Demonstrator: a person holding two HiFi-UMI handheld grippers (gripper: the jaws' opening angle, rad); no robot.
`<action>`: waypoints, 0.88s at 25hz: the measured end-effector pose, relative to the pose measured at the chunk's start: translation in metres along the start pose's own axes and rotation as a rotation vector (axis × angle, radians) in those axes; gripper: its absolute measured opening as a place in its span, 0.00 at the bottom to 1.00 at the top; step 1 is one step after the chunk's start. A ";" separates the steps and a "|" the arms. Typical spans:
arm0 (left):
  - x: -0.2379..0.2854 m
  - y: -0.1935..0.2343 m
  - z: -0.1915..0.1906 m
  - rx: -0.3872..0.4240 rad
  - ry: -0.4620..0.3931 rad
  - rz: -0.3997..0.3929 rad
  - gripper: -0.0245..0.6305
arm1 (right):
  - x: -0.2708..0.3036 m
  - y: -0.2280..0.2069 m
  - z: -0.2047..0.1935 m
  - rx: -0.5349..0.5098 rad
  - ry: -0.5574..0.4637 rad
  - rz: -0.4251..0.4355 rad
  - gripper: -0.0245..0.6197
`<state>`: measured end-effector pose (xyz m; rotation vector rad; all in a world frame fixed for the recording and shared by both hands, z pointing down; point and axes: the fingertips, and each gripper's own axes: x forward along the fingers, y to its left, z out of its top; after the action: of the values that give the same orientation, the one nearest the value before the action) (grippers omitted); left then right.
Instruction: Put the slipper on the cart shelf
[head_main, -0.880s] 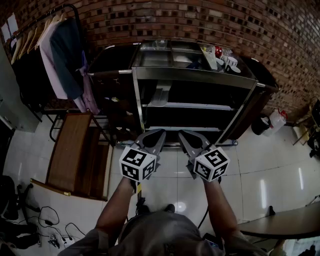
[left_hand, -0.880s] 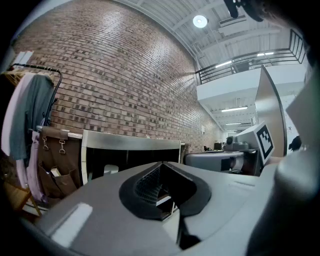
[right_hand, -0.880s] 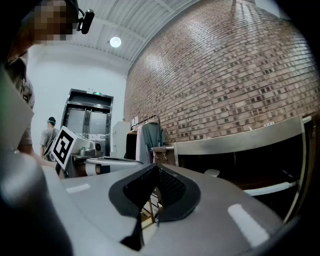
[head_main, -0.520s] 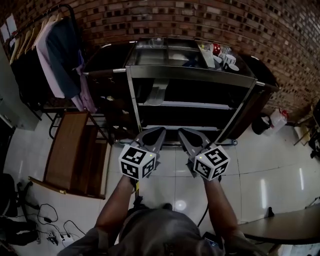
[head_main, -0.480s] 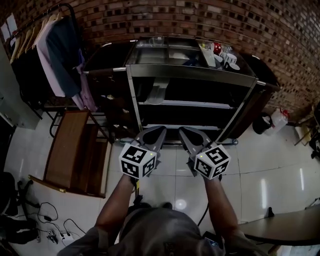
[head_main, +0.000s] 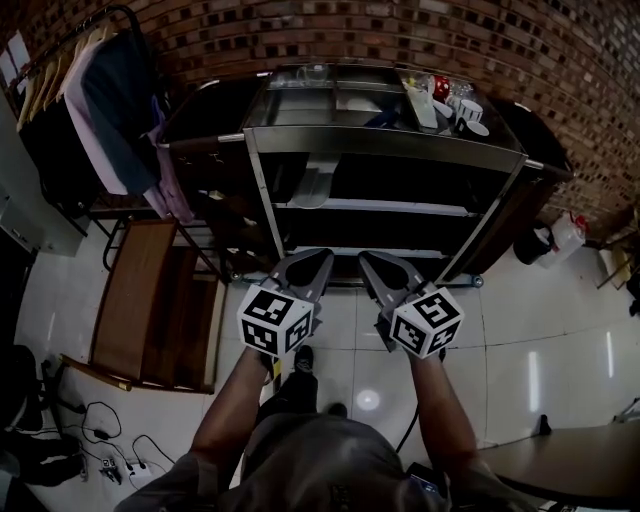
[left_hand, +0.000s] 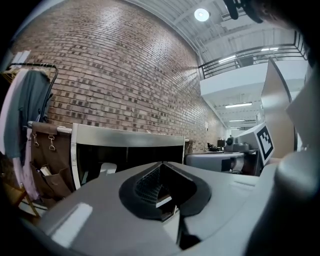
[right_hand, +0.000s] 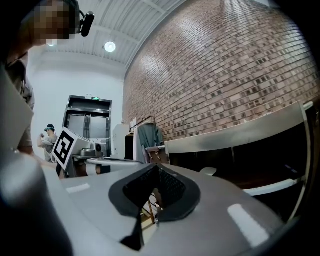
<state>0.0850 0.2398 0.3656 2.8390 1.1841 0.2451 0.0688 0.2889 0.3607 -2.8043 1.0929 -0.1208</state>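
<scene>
1. Brick wall (head_main: 420, 35) on the far side, pale tiled floor (head_main: 530, 330) below, dim lighting.
2. Metal cart (head_main: 385, 145) stands against the wall, with a top tray and two open shelves under it.
3. Slipper (head_main: 318, 185), pale, lies on the cart's middle shelf (head_main: 400, 209) at its left end. It also shows in the left gripper view (left_hand: 106, 169) and the right gripper view (right_hand: 209, 171).
4. White cups (head_main: 465, 112) sit at the right end of the top tray; the rest of the clutter there is too small to name.
5. Clothes rack (head_main: 100, 100) with hanging garments stands left of the cart, and a wooden bench (head_main: 140, 300) sits on the floor below the rack.
6. Cables (head_main: 105, 455) lie on the floor at near left.
7. Left gripper (head_main: 312, 265): fingers together, nothing between them (left_hand: 161, 163). It is held over the floor on the near side of the cart, well apart from the slipper.
8. Right gripper (head_main: 378, 268): fingers together, also empty (right_hand: 155, 167). It is just beside the left gripper, not touching it, and both point at the cart.
</scene>
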 end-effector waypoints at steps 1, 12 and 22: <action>0.005 0.005 0.000 -0.002 -0.003 -0.002 0.05 | 0.004 -0.004 -0.001 -0.001 0.004 -0.003 0.04; 0.082 0.109 -0.002 -0.034 0.008 -0.028 0.05 | 0.101 -0.077 -0.002 -0.040 0.074 -0.066 0.04; 0.128 0.200 -0.012 -0.084 0.054 -0.030 0.05 | 0.182 -0.128 -0.015 -0.038 0.157 -0.157 0.04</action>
<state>0.3116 0.1895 0.4156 2.7570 1.1955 0.3629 0.2865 0.2577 0.3998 -2.9543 0.9112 -0.3446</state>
